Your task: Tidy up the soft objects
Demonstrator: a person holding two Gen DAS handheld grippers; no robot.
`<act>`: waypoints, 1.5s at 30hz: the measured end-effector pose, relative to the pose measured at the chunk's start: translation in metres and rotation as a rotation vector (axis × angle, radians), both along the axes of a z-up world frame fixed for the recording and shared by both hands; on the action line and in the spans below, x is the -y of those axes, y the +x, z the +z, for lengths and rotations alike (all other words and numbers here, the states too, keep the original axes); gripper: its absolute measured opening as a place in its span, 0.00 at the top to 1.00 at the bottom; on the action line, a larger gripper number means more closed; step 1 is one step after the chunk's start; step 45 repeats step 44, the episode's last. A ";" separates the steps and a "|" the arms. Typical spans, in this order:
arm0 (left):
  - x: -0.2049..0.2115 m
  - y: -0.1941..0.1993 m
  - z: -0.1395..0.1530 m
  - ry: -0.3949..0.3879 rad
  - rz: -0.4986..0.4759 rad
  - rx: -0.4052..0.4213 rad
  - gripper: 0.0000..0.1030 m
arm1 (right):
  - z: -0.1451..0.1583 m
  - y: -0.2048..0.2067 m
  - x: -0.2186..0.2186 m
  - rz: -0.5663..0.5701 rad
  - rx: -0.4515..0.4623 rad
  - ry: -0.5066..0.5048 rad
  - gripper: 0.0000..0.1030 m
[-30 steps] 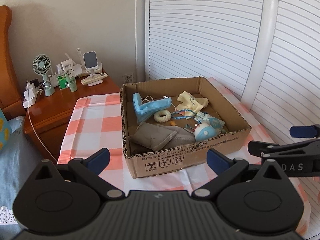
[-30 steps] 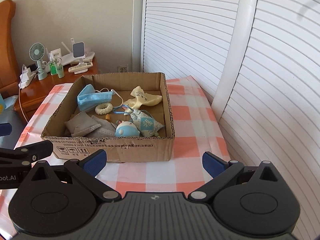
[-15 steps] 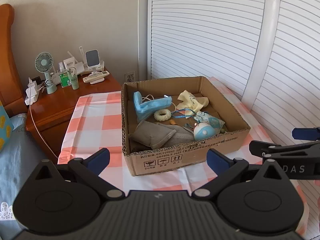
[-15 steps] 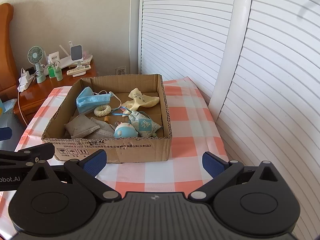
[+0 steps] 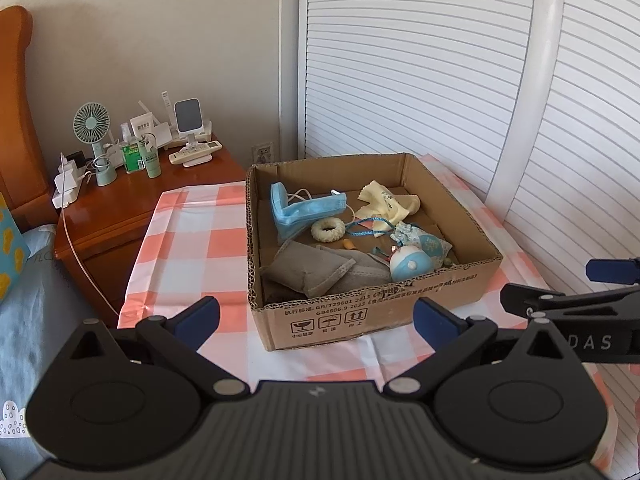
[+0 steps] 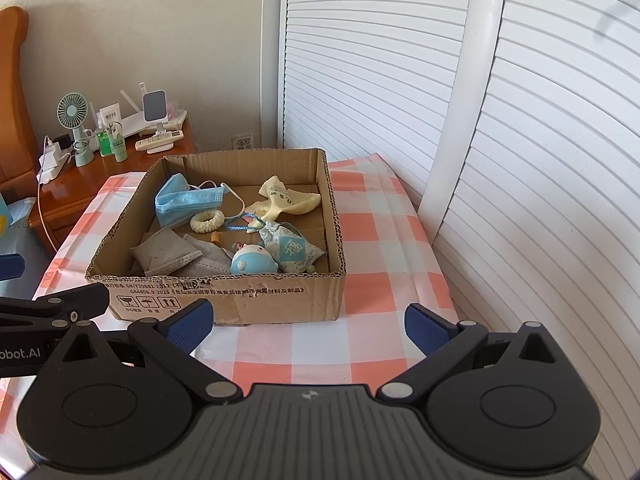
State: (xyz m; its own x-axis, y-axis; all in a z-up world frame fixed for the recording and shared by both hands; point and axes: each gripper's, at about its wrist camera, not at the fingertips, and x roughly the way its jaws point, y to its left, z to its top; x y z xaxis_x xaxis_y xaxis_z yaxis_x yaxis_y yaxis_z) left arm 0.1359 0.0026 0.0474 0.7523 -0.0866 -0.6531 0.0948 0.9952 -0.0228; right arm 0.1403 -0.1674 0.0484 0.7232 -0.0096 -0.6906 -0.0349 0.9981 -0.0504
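Grippers fill the bottom of both wrist views, each spread wide with nothing between its blue-padded fingers. The left gripper (image 5: 316, 318) hovers just short of the near wall of a cardboard box (image 5: 372, 312), touching nothing. The right gripper (image 6: 308, 322) hangs in the same way before the box (image 6: 224, 296), also apart from it. Each gripper shows at the edge of the other's view, side by side.

The box sits open-topped on a table covered by a pink-and-white checked cloth (image 6: 380, 240). The soft objects lie inside it: a blue face mask (image 6: 186, 202) at the back left, a cream ring-shaped scrunchie (image 6: 207, 221) just in front of the mask, a pale yellow cloth (image 6: 286, 200) at the back right, grey fabric pouches (image 6: 168, 250) at the front left, a round blue-and-white plush toy (image 6: 252, 264) near the front wall, and a blue patterned sachet (image 6: 290, 250) touching the toy on its right.

To the left, a wooden nightstand (image 5: 120, 200) holds a small green fan (image 5: 92, 128) and bottles. White slatted doors (image 6: 520, 140) stand behind and to the right.
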 end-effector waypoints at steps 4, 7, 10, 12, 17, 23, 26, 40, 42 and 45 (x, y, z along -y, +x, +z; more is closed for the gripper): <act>0.000 0.000 0.000 0.001 0.000 0.000 0.01 | 0.000 0.000 0.000 0.001 -0.001 -0.001 0.00; 0.000 0.000 0.000 0.001 0.001 -0.001 0.01 | 0.001 0.000 0.000 0.000 0.000 -0.002 0.00; 0.000 0.000 0.000 0.001 0.001 -0.002 0.01 | 0.001 0.000 0.000 -0.001 0.001 0.000 0.00; 0.000 0.000 0.000 0.003 0.002 -0.003 0.01 | 0.000 0.000 0.000 -0.002 -0.001 0.001 0.00; 0.001 0.000 0.000 0.003 0.002 -0.005 0.01 | 0.000 0.000 0.001 -0.003 -0.001 0.002 0.00; 0.001 0.000 0.000 0.003 0.003 -0.006 0.01 | 0.000 0.000 0.002 -0.004 -0.002 0.005 0.00; 0.001 0.000 0.000 0.004 0.003 -0.006 0.01 | 0.000 -0.001 0.002 -0.004 -0.002 0.004 0.00; 0.002 -0.002 0.000 0.001 0.000 -0.007 0.01 | -0.001 -0.001 0.003 -0.004 -0.001 0.005 0.00; 0.002 -0.002 0.000 0.001 0.000 -0.008 0.01 | -0.001 -0.001 0.003 -0.005 -0.001 0.006 0.00; 0.002 -0.002 -0.001 0.002 0.000 -0.008 0.01 | -0.001 -0.001 0.003 -0.004 -0.001 0.006 0.00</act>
